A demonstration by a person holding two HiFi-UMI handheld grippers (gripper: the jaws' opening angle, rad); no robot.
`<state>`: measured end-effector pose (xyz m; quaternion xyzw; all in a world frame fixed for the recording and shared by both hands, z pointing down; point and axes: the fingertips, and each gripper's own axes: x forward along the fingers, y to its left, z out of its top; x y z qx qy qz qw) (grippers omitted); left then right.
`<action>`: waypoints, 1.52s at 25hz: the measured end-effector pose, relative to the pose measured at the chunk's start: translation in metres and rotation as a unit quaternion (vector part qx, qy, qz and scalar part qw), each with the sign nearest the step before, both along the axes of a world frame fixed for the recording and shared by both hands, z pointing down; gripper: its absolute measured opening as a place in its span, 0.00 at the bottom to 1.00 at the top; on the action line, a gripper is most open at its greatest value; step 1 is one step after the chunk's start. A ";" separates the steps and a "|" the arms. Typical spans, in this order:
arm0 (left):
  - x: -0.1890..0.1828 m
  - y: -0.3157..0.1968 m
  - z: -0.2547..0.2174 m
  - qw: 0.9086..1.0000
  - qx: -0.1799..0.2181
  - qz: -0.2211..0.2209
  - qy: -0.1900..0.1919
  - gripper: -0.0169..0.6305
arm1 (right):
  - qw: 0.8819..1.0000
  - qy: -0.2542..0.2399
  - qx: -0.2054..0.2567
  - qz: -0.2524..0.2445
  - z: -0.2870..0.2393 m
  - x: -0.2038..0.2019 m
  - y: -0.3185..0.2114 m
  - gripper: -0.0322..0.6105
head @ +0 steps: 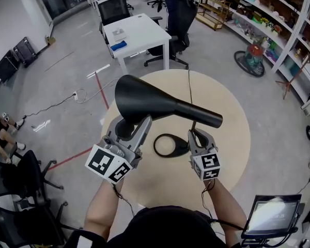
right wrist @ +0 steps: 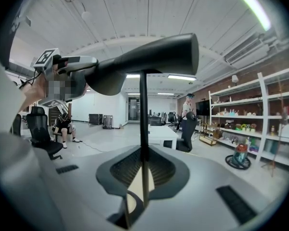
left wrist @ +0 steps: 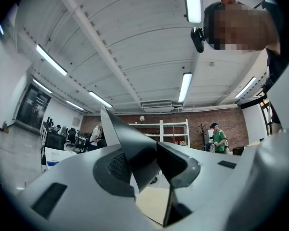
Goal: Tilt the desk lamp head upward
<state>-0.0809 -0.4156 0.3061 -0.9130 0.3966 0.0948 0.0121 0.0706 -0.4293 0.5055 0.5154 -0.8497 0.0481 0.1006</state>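
Observation:
A black desk lamp stands on the round wooden table [head: 232, 138]. Its cone-shaped head [head: 144, 99] lies nearly level, wide mouth to the left, over the ring-shaped base [head: 170, 145]. My left gripper [head: 130, 125] is shut on the lower rim of the shade; in the left gripper view the rim [left wrist: 130, 153] is wedged between the pads of that gripper [left wrist: 151, 165]. My right gripper [head: 199, 134] is shut on the thin upright stem below the neck. In the right gripper view the stem [right wrist: 143, 109] runs up between the jaws of the right gripper [right wrist: 143, 172] to the head [right wrist: 149, 61].
The lamp's cable [head: 189, 87] trails over the table's far edge. Beyond stand a white desk [head: 137, 35] and a black office chair [head: 178, 19]. Shelves [head: 279, 19] line the right side. A monitor [head: 271, 216] sits at lower right, chairs [head: 20, 174] at lower left.

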 end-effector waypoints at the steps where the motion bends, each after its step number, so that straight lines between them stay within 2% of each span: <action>1: 0.000 0.001 -0.002 1.000 0.004 0.000 0.001 0.25 | 1.000 0.000 0.001 0.000 0.001 -0.001 0.001 0.11; 7: -0.006 -0.003 -0.021 0.999 0.006 0.003 0.035 0.22 | 1.000 0.004 0.000 -0.006 0.000 -0.003 0.003 0.11; 15: -0.008 0.002 -0.018 0.998 -0.007 0.001 0.058 0.22 | 1.000 -0.007 0.002 -0.003 -0.001 -0.001 0.005 0.12; 20: -0.021 0.008 -0.003 0.991 -0.039 -0.001 0.131 0.22 | 1.000 -0.008 0.000 0.000 0.001 0.002 0.005 0.12; 23: -0.028 0.012 0.010 0.986 -0.059 0.009 0.156 0.22 | 1.000 -0.010 -0.001 0.000 0.002 0.000 0.004 0.12; 27: -0.024 0.013 0.010 0.986 -0.056 0.014 0.154 0.22 | 1.000 -0.013 0.000 0.001 0.001 0.001 0.002 0.12; 30: -0.027 0.011 0.009 0.987 -0.058 0.012 0.152 0.15 | 1.000 -0.013 -0.001 0.001 0.001 0.000 0.002 0.12; 34: -0.025 0.011 0.006 0.992 -0.049 0.009 0.116 0.14 | 1.000 -0.007 -0.002 -0.005 0.002 -0.001 0.001 0.12; 38: -0.024 0.012 0.001 0.994 -0.045 0.007 0.104 0.14 | 1.000 -0.003 -0.002 -0.013 0.001 -0.002 0.002 0.12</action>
